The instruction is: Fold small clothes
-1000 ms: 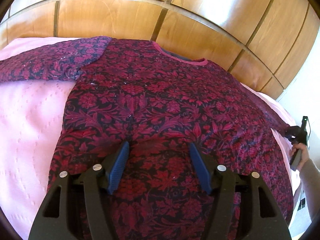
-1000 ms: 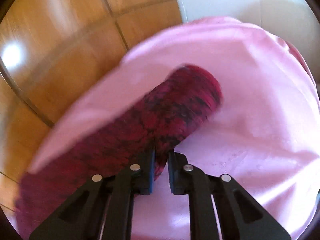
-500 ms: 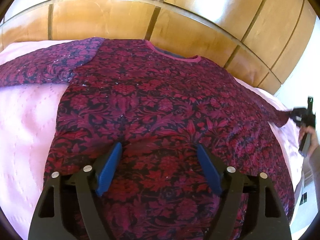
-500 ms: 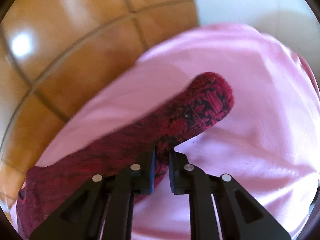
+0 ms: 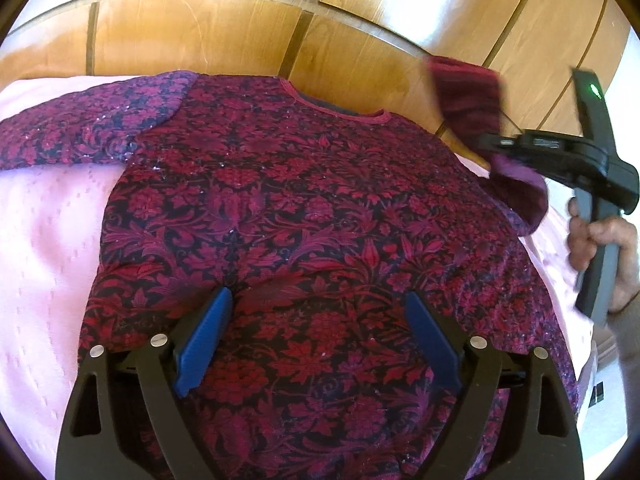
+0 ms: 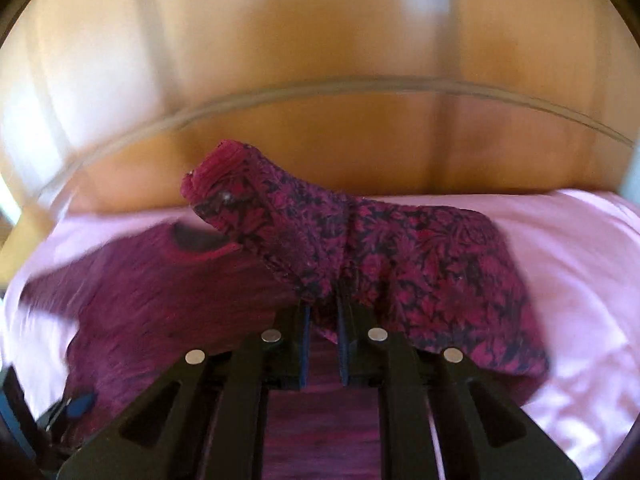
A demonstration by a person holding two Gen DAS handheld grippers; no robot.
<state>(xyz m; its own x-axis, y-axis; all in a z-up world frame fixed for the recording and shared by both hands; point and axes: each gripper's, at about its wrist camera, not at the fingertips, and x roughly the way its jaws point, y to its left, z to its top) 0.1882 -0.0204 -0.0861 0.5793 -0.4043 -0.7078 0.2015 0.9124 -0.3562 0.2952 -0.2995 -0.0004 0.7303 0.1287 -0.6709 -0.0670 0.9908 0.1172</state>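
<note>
left claw: left gripper sits low over the shirt hem, jaws opening wide w/ just flat fabric under the gap, blue pads not pinching anything afaict

shirt: red/dark floral top spread flat on the pink bedspread, neck toward the wooden headboard; hem cut off behind the gripper body

right claw: right gripper clamped on the sleeve, cuff lifted up off the bed, rest draping down to the side

right hand: hand on the handle at frame edge, mostly cropped

hard to see: right wrist view is smeared w/ motion blur, bg basically mush

text/labels: none readable, only a green light on the right tool
</note>
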